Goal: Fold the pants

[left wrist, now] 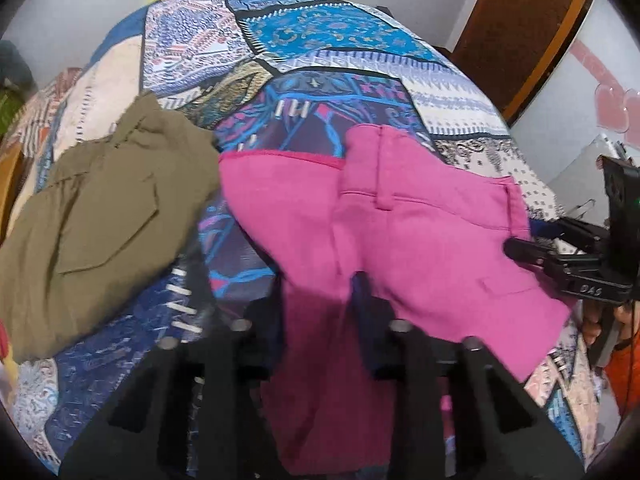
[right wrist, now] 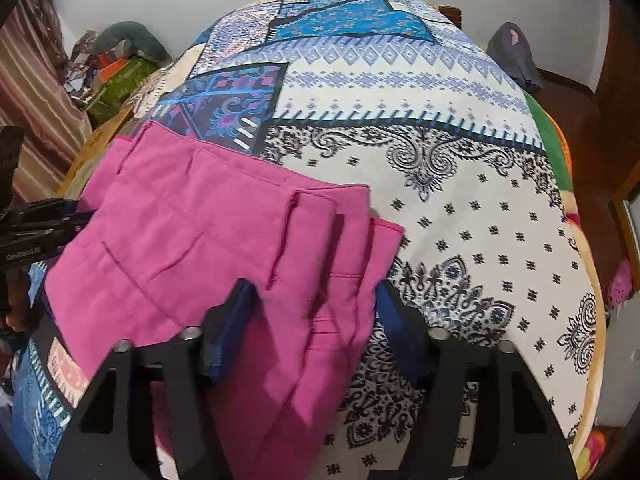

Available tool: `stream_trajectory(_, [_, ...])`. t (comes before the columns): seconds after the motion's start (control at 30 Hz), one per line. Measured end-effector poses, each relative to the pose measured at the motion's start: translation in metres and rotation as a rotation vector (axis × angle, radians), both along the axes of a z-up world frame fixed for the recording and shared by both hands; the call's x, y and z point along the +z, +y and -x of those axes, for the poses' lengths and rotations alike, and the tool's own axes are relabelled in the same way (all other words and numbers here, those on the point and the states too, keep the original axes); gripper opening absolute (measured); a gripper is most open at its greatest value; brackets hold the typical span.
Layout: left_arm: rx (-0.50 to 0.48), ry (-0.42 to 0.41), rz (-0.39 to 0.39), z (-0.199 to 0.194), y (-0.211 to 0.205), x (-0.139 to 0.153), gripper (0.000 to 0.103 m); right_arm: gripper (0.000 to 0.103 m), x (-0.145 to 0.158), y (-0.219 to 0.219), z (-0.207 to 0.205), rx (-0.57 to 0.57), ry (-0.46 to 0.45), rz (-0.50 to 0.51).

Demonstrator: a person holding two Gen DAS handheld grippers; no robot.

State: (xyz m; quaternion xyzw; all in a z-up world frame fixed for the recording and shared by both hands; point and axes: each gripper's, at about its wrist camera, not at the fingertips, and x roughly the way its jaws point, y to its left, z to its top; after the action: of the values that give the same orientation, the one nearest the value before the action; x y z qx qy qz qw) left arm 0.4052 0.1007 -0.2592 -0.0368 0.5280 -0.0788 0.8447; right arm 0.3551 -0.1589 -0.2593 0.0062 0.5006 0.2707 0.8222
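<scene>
Both the left gripper (left wrist: 316,296) and right gripper (right wrist: 312,312) are pinching the pink pants (left wrist: 400,220), holding the fabric taut for folding on the bedspread (right wrist: 460,184).

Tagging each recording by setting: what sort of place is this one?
Most likely a home bedroom. The pink pants lie on a bed under a patchwork-print bedspread, olive pants lie beside them, a wooden door stands behind, and household clutter is piled against the wall.
</scene>
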Motion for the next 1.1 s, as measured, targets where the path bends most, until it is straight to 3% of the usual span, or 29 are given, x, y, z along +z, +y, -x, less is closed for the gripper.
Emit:
stream_trajectory(0.13, [0.001,-0.016,-0.005,0.002,-0.005,0.003,0.012,0.029,0.005,0.001,0.006,-0.021,-0.029,-0.01])
stream_trajectory(0.2, [0.003,-0.024,-0.014,0.004,-0.006,0.006,0.01,0.019,0.012,0.001,0.01,-0.034,-0.053,-0.01])
stream_trajectory(0.3, [0.006,-0.038,-0.019,0.006,-0.011,0.014,0.009,0.014,0.023,0.001,0.015,-0.041,-0.083,-0.01])
stream_trajectory(0.73, [0.007,-0.168,0.009,0.045,-0.007,0.082,0.009,0.012,0.09,0.015,0.039,-0.014,-0.197,-0.014])
stream_trajectory(1.1, [0.082,-0.266,-0.01,0.083,0.046,0.133,0.008,0.012,0.136,0.073,0.053,0.048,-0.296,-0.022])
